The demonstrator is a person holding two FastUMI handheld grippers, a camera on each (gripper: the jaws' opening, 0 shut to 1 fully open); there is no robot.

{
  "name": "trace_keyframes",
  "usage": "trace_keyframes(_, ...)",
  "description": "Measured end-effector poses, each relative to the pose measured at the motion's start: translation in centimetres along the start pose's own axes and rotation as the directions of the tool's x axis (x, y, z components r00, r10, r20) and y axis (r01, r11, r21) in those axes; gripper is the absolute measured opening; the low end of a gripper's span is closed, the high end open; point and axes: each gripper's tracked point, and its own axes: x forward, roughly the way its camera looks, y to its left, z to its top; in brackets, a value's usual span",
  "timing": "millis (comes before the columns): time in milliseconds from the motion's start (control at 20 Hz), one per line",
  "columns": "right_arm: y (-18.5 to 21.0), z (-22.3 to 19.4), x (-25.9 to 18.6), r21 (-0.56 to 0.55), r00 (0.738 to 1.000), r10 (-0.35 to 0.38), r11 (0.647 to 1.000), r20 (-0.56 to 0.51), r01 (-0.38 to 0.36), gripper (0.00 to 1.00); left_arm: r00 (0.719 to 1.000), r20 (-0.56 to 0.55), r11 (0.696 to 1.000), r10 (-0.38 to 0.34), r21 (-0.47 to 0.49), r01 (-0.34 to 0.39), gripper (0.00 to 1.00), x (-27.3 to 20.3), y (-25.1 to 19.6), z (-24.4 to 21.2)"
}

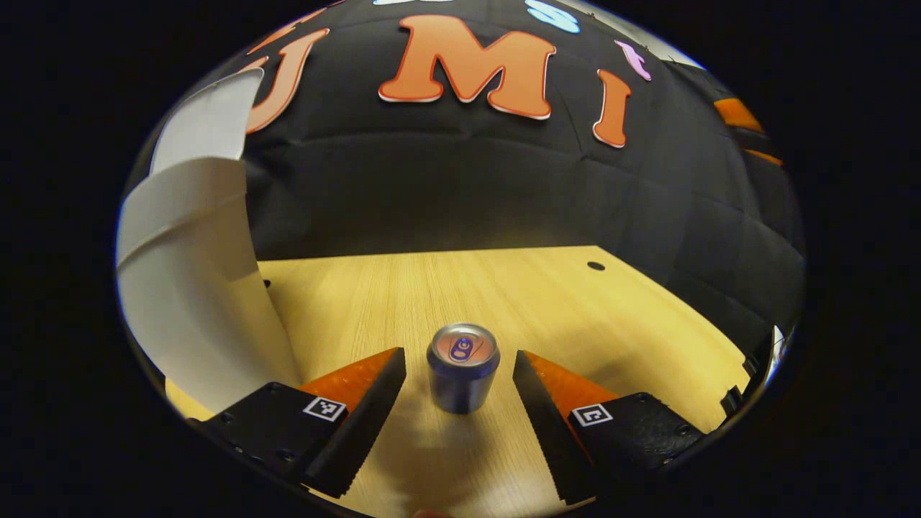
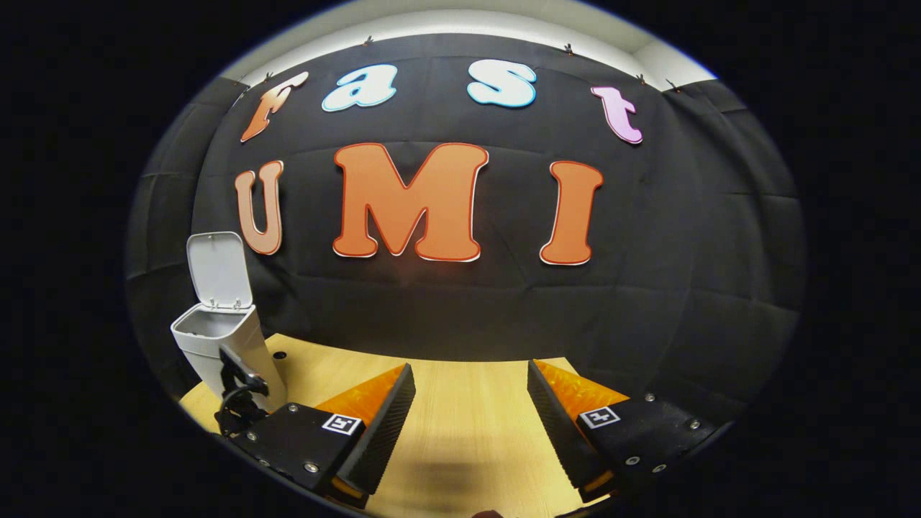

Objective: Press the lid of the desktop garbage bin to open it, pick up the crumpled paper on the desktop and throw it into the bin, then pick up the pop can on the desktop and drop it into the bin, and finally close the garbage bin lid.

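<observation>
A pale wood-grain surface (image 1: 547, 302) with a small dark hole (image 1: 596, 265), perhaps a drilled one, meets the black cloth wall (image 2: 460, 316).

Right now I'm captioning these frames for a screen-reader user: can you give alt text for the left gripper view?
An upright pop can stands on the wooden desktop between the open jaws of the left gripper, with a gap on each side. The white garbage bin rises at the left edge, against the black cloth wall.

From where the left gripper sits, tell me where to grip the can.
Grip the can around its mid wall, coming straight ahead along the table. It stands upright and round, centred between the left gripper's open jaws, so the two fingers can likely close on opposite sides without tipping it.
</observation>
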Motion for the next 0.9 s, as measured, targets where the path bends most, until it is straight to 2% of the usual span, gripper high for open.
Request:
trace_keyframes(300,-1.7,0.0,0.0,-0.028,0.998,-0.054,0.998,-0.011,0.053,0.94,0.996,-0.087,1.0,0.008,0.009,-0.007,0.98,5.1,0.3,-2.7)
trace_keyframes(450,-1.9,-0.4,0.2,-0.02,0.998,-0.062,0.998,-0.02,0.061,0.94,0.997,-0.083,1.0,0.006,0.019,-0.004,0.86,4.9,0.1,-2.4)
trace_keyframes(550,-1.5,-0.5,0.4,-0.013,0.998,-0.058,0.998,-0.024,0.057,0.94,0.997,-0.074,0.999,0.001,0.035,0.001,0.85,4.5,0.1,-1.9)
trace_keyframes(600,-1.2,-0.6,0.5,-0.009,0.998,-0.052,0.999,-0.023,0.052,0.94,0.998,-0.062,0.999,-0.003,0.043,0.006,0.82,4.2,0.0,-1.2)
trace_keyframes(800,-0.5,-0.7,0.8,0.004,1.0,-0.026,1.0,-0.017,0.026,0.94,1.0,0.003,0.997,0.007,0.072,-0.007,0.81,1.7,-0.2,2.7)
trace_keyframes(900,-0.2,-0.7,1.0,0.018,1.0,-0.012,1.0,-0.015,0.012,0.94,0.996,0.083,0.995,0.024,0.095,-0.032,0.8,-0.1,0.3,6.1)
